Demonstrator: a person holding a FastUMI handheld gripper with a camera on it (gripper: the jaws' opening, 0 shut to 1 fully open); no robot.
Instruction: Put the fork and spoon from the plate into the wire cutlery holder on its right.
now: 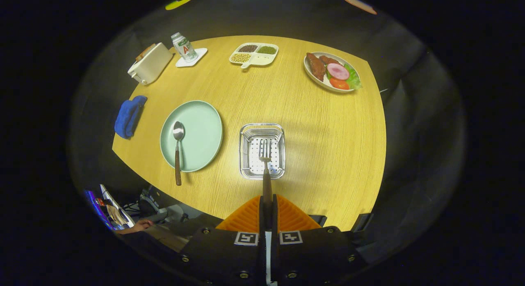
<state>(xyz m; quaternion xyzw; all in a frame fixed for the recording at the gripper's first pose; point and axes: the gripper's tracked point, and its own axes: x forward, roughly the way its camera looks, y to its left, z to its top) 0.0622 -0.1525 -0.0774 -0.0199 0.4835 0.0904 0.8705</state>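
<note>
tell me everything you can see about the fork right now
The fork looks like shiny metal at the tined head, with a dark, slim handle. It points straight ahead from the gripper, whose fingers are shut on the handle. The tines show over the perforated floor of the wire cutlery holder; whether they touch it cannot be told. The holder stands on the wooden table, right of the green plate.

The table (311,126) looks like pale wood with fine grain, matt. The holder (262,151) is bright wire metal with a perforated floor. The fork (265,163) has a shiny metal head and dark handle, clamped between the gripper (267,204) fingers. The spoon (178,148) is glossy metal, on a smooth matt plate (205,130). The far-left blue cloth (129,116) looks soft.
</note>
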